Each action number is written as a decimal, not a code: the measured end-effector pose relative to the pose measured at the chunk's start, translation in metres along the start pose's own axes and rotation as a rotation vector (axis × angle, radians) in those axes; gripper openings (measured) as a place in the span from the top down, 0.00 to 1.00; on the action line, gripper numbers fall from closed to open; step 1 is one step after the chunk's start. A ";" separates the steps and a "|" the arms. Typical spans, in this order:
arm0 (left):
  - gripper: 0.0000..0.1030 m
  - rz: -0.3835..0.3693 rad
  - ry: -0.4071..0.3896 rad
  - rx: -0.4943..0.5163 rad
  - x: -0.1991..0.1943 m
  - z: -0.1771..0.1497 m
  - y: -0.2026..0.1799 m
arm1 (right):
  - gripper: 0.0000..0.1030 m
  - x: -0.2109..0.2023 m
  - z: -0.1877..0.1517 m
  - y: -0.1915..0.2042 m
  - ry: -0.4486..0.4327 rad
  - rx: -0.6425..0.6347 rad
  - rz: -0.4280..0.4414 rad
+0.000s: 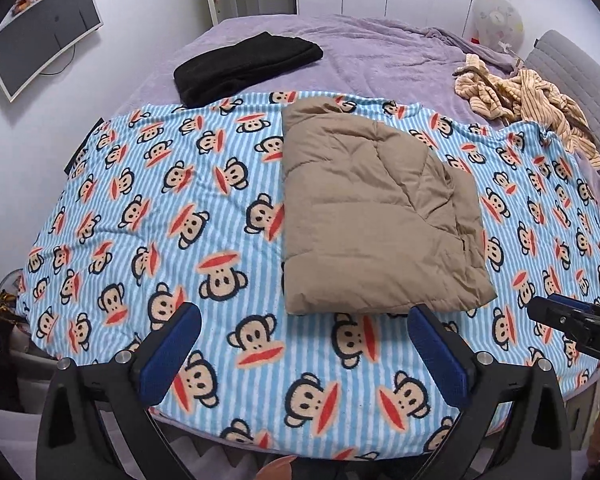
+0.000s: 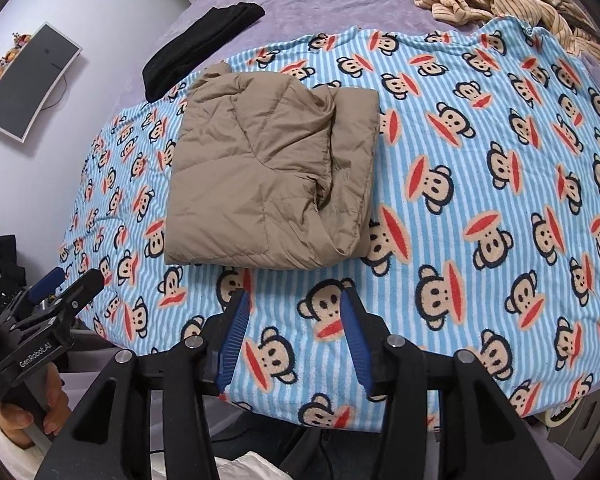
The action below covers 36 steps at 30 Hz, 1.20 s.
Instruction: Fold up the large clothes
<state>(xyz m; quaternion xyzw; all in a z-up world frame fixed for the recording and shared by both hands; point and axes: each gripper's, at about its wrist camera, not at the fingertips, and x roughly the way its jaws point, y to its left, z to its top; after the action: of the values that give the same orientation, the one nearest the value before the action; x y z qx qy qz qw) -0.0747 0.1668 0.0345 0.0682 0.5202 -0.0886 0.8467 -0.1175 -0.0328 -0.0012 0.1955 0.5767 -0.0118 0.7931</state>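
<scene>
A tan puffer jacket point(image 1: 372, 216) lies folded into a rectangle on the blue striped monkey-print blanket point(image 1: 140, 216). It also shows in the right wrist view point(image 2: 268, 172). My left gripper point(image 1: 304, 320) is open and empty, just in front of the jacket's near edge. My right gripper point(image 2: 294, 300) is open and empty, a little in front of the jacket's near right corner. The right gripper shows at the right edge of the left wrist view point(image 1: 572, 316), and the left gripper shows at the left edge of the right wrist view point(image 2: 68, 280).
A folded black garment point(image 1: 244, 68) lies on the purple bedspread point(image 1: 380, 56) behind the blanket. A crumpled beige striped garment point(image 1: 532, 104) lies at the back right. A monitor point(image 1: 40, 36) hangs on the left wall. The bed edge is near me.
</scene>
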 end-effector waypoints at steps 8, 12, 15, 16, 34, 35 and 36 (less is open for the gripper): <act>0.00 0.014 -0.046 -0.008 -0.018 0.031 0.019 | 0.19 -0.026 0.018 0.042 -0.146 0.002 -0.057; 0.00 0.017 -0.080 -0.001 -0.033 0.038 0.017 | 0.00 -0.038 0.023 0.052 -0.209 -0.008 -0.085; 0.00 0.016 -0.077 0.002 -0.038 0.040 0.013 | 0.00 -0.043 0.025 0.059 -0.230 -0.023 -0.102; 0.00 0.006 -0.076 -0.002 -0.039 0.041 0.014 | 0.00 -0.044 0.026 0.060 -0.235 -0.025 -0.104; 0.00 0.020 -0.061 -0.022 -0.038 0.042 0.010 | 0.00 -0.054 0.035 0.065 -0.239 -0.029 -0.148; 0.00 0.021 -0.060 -0.022 -0.038 0.042 0.010 | 0.00 -0.054 0.034 0.065 -0.240 -0.028 -0.149; 0.00 0.022 -0.060 -0.023 -0.038 0.043 0.011 | 0.00 -0.054 0.035 0.065 -0.240 -0.028 -0.150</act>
<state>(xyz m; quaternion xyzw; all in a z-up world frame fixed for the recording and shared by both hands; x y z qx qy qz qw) -0.0521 0.1713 0.0879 0.0614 0.4948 -0.0751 0.8636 -0.0880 0.0046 0.0765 0.1378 0.4908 -0.0865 0.8559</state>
